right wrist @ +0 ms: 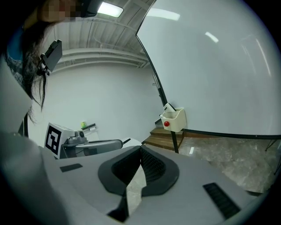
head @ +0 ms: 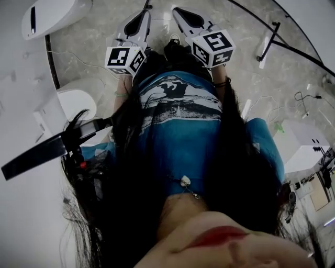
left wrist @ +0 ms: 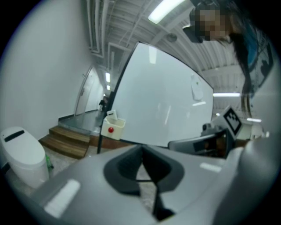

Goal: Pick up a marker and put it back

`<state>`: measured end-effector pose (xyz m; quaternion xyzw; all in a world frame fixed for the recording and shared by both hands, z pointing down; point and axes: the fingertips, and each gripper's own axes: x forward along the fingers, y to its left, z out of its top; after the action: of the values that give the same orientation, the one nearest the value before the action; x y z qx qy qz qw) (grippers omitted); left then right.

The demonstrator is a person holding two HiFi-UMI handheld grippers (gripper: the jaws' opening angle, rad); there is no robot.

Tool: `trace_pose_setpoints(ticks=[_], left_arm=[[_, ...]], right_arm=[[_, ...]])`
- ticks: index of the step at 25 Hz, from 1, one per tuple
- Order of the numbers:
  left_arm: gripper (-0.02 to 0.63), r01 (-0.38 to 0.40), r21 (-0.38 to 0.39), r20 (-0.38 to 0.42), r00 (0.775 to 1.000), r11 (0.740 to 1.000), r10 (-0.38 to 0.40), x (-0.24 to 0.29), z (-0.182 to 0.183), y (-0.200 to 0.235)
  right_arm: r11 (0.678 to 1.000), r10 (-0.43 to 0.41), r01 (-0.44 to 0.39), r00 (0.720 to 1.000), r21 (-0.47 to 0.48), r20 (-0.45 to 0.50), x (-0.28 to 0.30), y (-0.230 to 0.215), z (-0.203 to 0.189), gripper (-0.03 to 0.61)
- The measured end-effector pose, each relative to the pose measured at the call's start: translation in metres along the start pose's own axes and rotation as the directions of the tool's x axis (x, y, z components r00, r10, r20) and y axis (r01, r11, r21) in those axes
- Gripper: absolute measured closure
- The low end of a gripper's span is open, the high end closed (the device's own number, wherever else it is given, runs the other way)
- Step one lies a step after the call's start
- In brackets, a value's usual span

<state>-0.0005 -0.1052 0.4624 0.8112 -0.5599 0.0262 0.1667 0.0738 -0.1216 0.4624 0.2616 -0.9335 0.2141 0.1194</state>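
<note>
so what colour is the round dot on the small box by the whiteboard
Red round dot on the small cream box; clearest in the right gripper view.

Left tongs (head: 147,11): jaws closed tip to tip, empty, held out in front, pointing away.
Right tongs (head: 176,10): jaws closed, empty, just right of the left pair.
</note>
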Motion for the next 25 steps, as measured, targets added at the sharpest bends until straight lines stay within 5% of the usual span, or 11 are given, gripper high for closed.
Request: trace_pose_setpoints(ticks=[13,18,25], left_arm=[[0.612,0.008,0.022,0.026,1.0,1.0,-0.009,-0.139,-0.024,-0.005],[0.612,0.052,0.031,0.039,0.998,0.998,-0.054,-0.188,-0.029,0.0],[0.612,0.151,0.053,0.048,0.987,0.987,-0.153,-0.217,-0.04,-0.05]], right_arm=[[1.0,-0.005,0.005,0.999,-0.01,0.038,-0.018,0.12,-0.033,0.568],[0.998,-0.064,0.064,0.996,-0.002,0.064,-0.026,0.162,-0.049,0.568],[0.992,-0.128,0.129,0.987,-0.012,0.097,-0.076,0.195,-0.066,0.568]])
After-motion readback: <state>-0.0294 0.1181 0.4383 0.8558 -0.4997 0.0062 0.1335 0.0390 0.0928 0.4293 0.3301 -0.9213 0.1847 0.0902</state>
